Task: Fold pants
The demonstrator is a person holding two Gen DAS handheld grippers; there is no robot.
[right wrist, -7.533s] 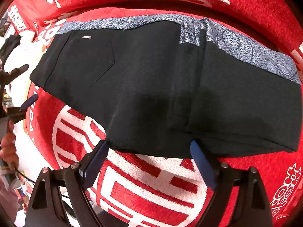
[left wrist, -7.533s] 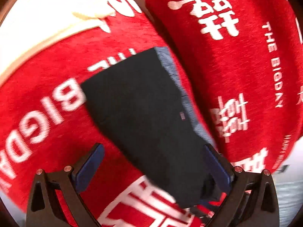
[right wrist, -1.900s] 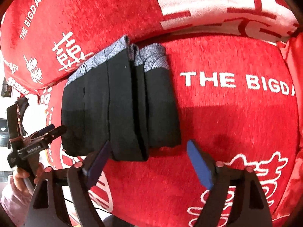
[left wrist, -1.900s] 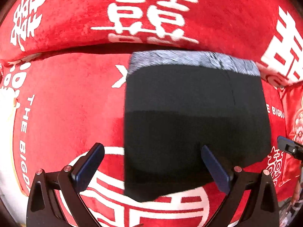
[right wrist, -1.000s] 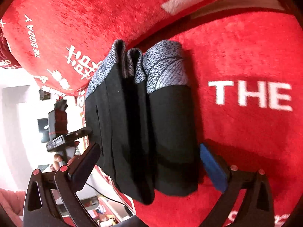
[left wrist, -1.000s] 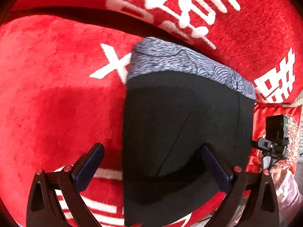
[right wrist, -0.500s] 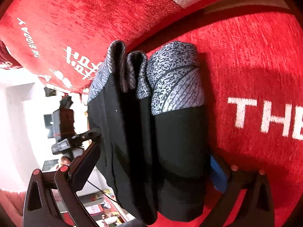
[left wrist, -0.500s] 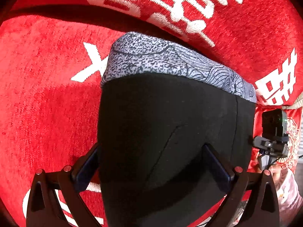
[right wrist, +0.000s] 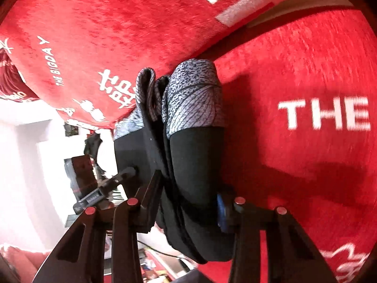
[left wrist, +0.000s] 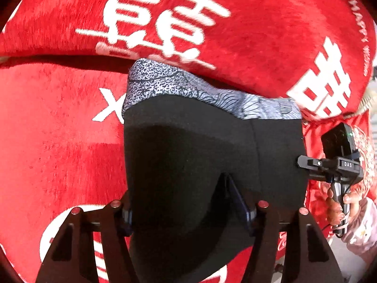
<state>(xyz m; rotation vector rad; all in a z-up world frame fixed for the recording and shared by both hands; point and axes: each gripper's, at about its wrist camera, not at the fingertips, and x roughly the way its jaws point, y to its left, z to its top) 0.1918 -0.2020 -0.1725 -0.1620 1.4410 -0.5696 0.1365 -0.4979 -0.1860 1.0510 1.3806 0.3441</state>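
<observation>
Left wrist view shows your left gripper [left wrist: 186, 202] has now closed on the folded pants [left wrist: 200, 153], which half a second ago it only straddled. Your right gripper [right wrist: 188, 200] also clamps the bundle, lifted beside the red cushion [right wrist: 306, 82]. I judge folding finished; carrying remains.

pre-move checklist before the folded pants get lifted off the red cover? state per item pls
1. Left hand-held gripper shut on folded pants: ok.
2. Right hand-held gripper shut across the whole stack: ok.
3. Layers aligned, patterned waistband ends together: ok.
4. No loose leg hanging out: cannot tell, near edge is hidden.
5. Red cover not pinched under the lower fingers: cannot tell.
</observation>
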